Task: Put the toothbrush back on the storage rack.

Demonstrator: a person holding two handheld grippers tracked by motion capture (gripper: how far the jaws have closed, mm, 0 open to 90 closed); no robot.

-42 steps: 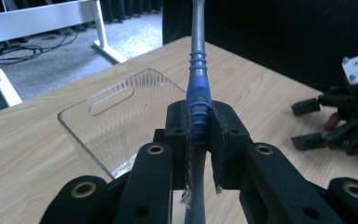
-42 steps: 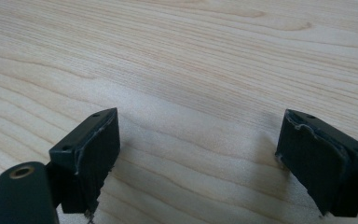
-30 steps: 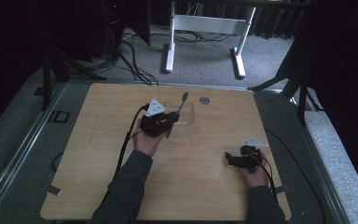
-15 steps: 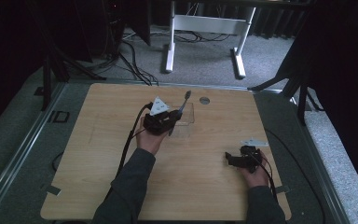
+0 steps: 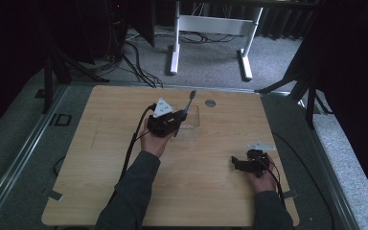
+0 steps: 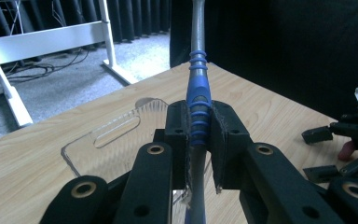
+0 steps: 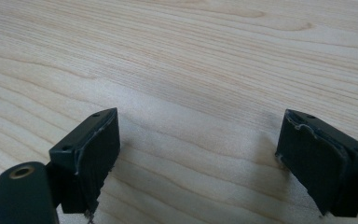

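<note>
The left tongs (image 5: 176,120) are held above the far-centre part of the wooden worktop (image 5: 100,191), carried by the person's left hand (image 5: 154,141), whose grey sleeve enters from the bottom edge of the high view. A grey three-cornered plate sits on top of these tongs, and a black cable trails back from them across the worktop towards the person. In the left gripper view the two black jaws are clamped together on a toothbrush (image 6: 198,105), gripping its blue ribbed handle section between the pads (image 6: 182,135); the grey part of the handle extends upward past the jaws and out of the top of that view. In the high view the toothbrush rises at a tilt from the tongs, its far end pointing away from the person. A clear plastic tray (image 5: 192,117) lies flat on the worktop directly beneath and just beyond the left tongs; its slotted handle is visible in the left gripper view. A small round grey fitting (image 5: 210,102) lies in the worktop beyond the tray, apart from it. Well to the right, near the person's edge, the right tongs (image 5: 236,163) rest low at the worktop in the right hand (image 5: 263,179). In the right gripper view their jaws stand wide apart with bare wood between them.
</note>
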